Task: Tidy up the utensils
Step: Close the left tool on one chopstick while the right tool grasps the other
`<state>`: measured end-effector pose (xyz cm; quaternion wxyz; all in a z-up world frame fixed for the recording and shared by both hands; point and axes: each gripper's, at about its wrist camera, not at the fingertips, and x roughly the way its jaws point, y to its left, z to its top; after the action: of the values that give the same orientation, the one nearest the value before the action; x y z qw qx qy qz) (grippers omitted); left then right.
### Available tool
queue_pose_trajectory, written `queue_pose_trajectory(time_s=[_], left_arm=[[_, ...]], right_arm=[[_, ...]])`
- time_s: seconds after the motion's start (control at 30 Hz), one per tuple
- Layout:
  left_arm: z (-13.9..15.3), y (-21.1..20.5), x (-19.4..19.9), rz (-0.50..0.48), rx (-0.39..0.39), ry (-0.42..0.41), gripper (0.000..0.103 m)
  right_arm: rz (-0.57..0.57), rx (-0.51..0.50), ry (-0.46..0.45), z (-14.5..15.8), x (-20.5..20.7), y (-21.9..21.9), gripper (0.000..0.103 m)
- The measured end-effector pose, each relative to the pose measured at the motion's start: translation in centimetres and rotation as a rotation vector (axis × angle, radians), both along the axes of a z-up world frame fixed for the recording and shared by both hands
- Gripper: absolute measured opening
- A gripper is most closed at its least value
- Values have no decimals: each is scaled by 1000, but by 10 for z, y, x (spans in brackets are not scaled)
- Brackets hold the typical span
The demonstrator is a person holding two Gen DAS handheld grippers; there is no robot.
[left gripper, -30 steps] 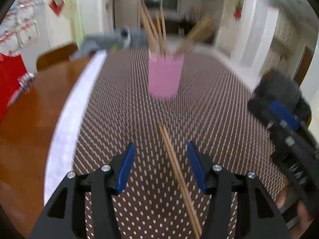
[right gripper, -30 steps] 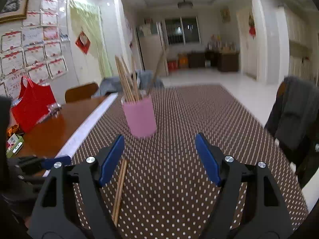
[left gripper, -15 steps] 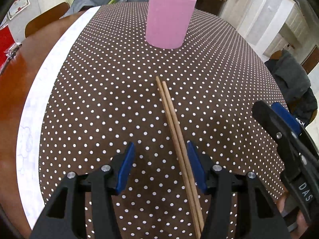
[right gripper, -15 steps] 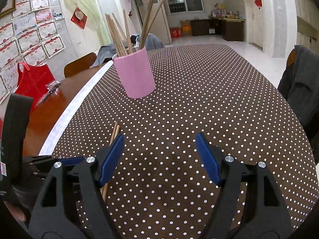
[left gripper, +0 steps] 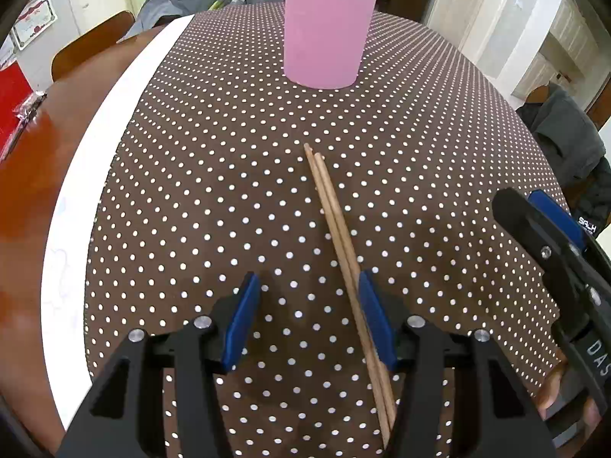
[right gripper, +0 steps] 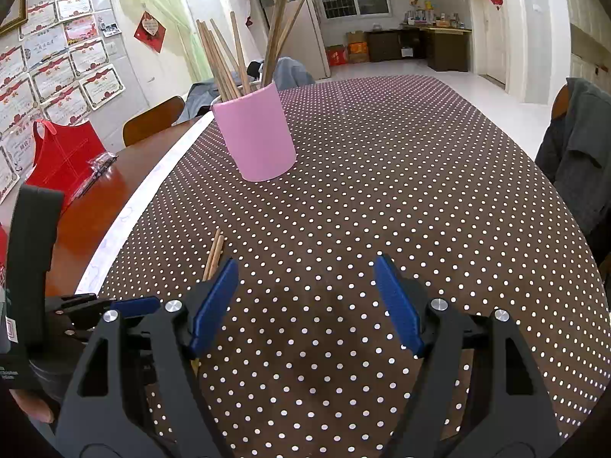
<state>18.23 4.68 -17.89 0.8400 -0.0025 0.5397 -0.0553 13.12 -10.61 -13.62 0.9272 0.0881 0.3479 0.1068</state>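
having dipped toward the table, the left tongs [left gripper: 305, 305] straddle the loose chopsticks [left gripper: 336, 221], gaping and ready to grab; the right tongs [right gripper: 305, 297] gape empty.

Pink cup [right gripper: 259, 133]: upright on the polka-dot tabletop [right gripper: 420, 175], full of wooden chopsticks [right gripper: 229, 65].
Loose chopstick pair [right gripper: 214, 253]: flat, nearer than the cup.
Right gripper [right gripper: 305, 297]: fingers apart, empty, nearer than the cup.
Red bag [right gripper: 63, 156]: left of the cup.
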Motion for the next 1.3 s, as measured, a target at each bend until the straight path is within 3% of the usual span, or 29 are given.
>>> queue_pose_trajectory(time_s=[0.57, 0.8, 0.87, 1.03, 1.13, 1.3], left_arm=[[-2, 15, 11, 8, -13, 12, 54], [-6, 2, 23, -5, 83, 3, 54], [-5, 1, 20, -8, 78, -5, 48], [-2, 15, 15, 27, 55, -14, 12], [-1, 30, 13, 52, -32, 5, 7], [4, 46, 4, 85, -112, -23, 5]], right_arm=[[-2, 9, 12, -3, 0, -8, 73], [7, 10, 33, -4, 3, -3, 73], [8, 6, 40, -3, 4, -2, 73], [17, -13, 74, -3, 9, 3, 73], [48, -30, 114, -3, 15, 11, 73], [138, -72, 221, -6, 28, 40, 73]])
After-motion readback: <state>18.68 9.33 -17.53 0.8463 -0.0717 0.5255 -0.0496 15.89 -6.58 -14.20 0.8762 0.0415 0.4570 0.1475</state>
